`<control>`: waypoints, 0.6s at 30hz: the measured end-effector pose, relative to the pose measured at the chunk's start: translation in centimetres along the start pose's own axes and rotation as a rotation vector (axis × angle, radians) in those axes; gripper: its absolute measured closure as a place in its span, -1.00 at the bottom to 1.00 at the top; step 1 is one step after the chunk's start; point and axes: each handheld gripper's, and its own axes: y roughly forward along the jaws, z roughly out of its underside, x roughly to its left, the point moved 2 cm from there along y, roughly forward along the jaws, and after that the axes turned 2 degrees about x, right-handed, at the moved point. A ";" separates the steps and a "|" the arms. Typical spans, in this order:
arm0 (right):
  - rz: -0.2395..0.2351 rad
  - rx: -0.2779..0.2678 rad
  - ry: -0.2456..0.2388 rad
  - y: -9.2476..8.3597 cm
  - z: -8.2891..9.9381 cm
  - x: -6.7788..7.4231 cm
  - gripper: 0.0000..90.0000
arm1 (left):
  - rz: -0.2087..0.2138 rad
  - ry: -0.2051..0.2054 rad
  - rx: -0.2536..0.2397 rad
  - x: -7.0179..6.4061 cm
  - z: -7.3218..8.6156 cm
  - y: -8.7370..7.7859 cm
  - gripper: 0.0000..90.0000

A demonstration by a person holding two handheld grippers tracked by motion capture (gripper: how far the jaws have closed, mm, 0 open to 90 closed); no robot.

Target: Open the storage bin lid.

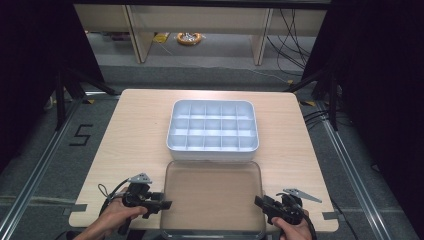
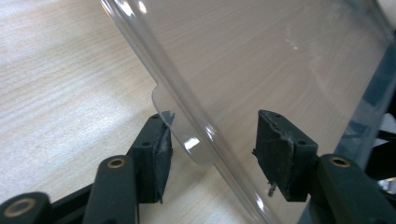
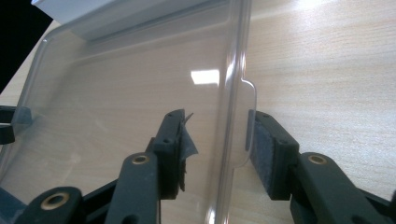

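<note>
While wood-grained, the table [image 1: 135, 130] bears a clear (glossy) lid [image 1: 214, 197].

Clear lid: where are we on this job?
Done: the clear lid lies flat on the table, in front of the white divided tray. In hand: the left gripper and right gripper each straddle a side edge of the lid at its tab, jaws apart, pads not pressing. Left: the tray is uncovered, so the lid probably goes on next.
</note>
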 end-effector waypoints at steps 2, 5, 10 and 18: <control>0.014 0.003 0.005 0.1 0.0 0.0 0.28 | 0.002 0.004 0.001 0.0 0.0 0.0 0.00; -0.010 0.016 0.025 0.1 0.0 0.0 0.20 | -0.022 0.029 0.005 0.0 0.0 0.0 0.01; 0.018 -0.004 0.111 0.0 -0.2 -0.1 -0.06 | -0.066 0.056 -0.015 -0.2 -0.2 -0.1 0.00; 0.030 -0.056 0.079 -0.5 -0.7 -0.2 -0.09 | -0.080 0.033 -0.071 0.0 -0.6 -1.0 -0.10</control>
